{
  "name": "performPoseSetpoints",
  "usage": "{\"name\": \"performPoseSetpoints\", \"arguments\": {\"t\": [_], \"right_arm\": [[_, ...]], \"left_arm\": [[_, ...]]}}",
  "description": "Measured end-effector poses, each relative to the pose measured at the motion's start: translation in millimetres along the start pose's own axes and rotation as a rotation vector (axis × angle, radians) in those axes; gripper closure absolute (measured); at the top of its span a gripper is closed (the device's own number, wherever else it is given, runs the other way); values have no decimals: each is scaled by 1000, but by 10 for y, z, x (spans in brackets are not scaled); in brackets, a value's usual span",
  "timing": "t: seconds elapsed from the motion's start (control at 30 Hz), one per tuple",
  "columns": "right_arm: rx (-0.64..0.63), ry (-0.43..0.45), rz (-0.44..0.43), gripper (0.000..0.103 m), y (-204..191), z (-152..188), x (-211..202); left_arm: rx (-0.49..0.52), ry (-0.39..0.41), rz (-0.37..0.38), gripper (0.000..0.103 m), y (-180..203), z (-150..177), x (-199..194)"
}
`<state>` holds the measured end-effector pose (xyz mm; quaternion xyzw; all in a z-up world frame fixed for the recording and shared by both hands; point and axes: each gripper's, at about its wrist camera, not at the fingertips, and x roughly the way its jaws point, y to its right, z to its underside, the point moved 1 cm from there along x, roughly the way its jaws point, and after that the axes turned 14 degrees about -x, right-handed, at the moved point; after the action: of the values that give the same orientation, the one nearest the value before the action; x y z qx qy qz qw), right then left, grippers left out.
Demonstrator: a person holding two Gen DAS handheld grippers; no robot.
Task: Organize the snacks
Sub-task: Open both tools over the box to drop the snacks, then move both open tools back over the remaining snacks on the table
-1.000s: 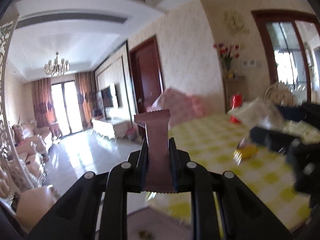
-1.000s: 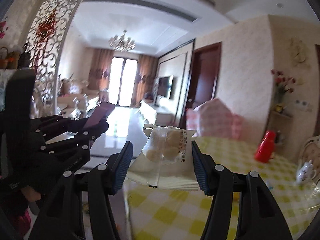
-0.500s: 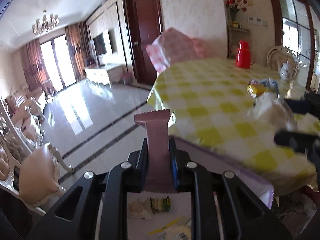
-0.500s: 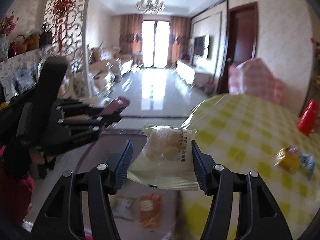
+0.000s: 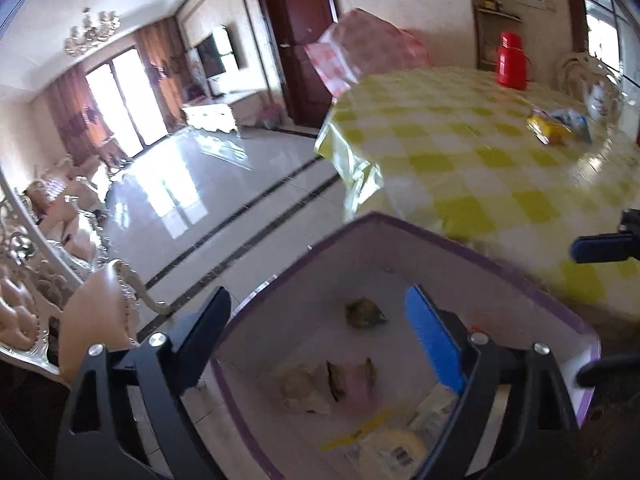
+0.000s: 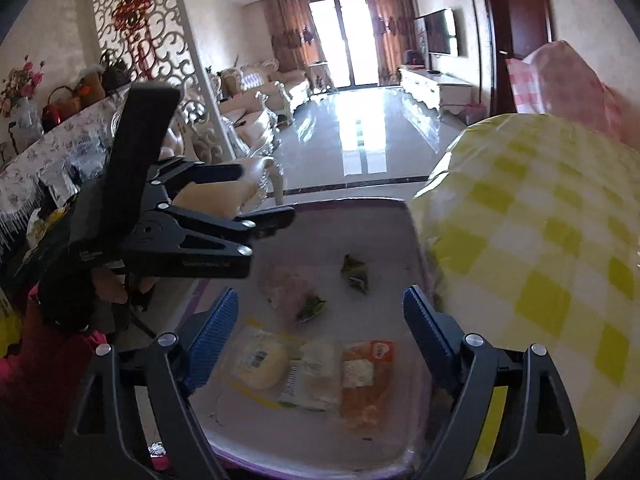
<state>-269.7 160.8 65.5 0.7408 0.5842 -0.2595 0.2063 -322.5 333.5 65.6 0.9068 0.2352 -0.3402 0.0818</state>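
Observation:
A white bin with a purple rim (image 5: 460, 240) (image 6: 352, 202) stands beside the table, under both grippers. Several snack packets lie in it: a pale round cake packet (image 6: 260, 364), an orange packet (image 6: 366, 384), a small green one (image 6: 354, 268) (image 5: 364, 314) and a blurred pinkish-brown wrapper (image 6: 288, 284) (image 5: 360, 376). My left gripper (image 5: 316, 312) (image 6: 260, 194) hangs over the bin, its jaws opening, with nothing pinched. My right gripper (image 6: 320, 300) is also over the bin with its jaws opening and empty; its fingers (image 5: 600, 246) show at the right edge.
The round table with a yellow checked cloth (image 5: 480, 168) (image 6: 540, 220) adjoins the bin and bears a yellow and a blue packet (image 5: 556, 128), a red flask (image 5: 511, 62) and a teapot (image 5: 600, 96). A cream chair (image 5: 96, 320) stands left, with tiled floor beyond.
Both grippers came down and tilted over the bin. The left jaws let go of the brown bar, the right jaws let go of the pale cake packet, and both now stand wide.

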Motion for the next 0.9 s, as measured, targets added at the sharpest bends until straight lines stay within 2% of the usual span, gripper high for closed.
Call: {"name": "performPoseSetpoints", "arguments": {"t": [0.03, 0.17, 0.27, 0.4, 0.57, 0.7, 0.77, 0.9], "right_arm": [[13, 16, 12, 18, 66, 12, -76], [96, 115, 102, 16, 466, 164, -571], [119, 133, 251, 16, 766, 418, -938], [183, 40, 551, 16, 1256, 944, -1376], [346, -21, 757, 16, 1751, 1567, -1885], [406, -58, 822, 16, 1999, 1966, -2139], [426, -64, 804, 16, 2120, 2133, -2216], [451, -89, 772, 16, 2445, 2299, -2269]], "left_arm": [[-10, 12, -6, 4, 23, -36, -43], [-62, 74, 33, 2, 148, -197, -173], [-69, 69, 66, 2, 439, -318, -173], [3, 30, 119, 2, 1189, -507, -55], [152, -44, 235, 2, 2488, -591, 157], [212, -65, 295, 2, 3275, -540, 360], [210, -61, 341, 2, 3626, -526, 493], [229, -40, 343, 2, 4132, -602, 778]]}}
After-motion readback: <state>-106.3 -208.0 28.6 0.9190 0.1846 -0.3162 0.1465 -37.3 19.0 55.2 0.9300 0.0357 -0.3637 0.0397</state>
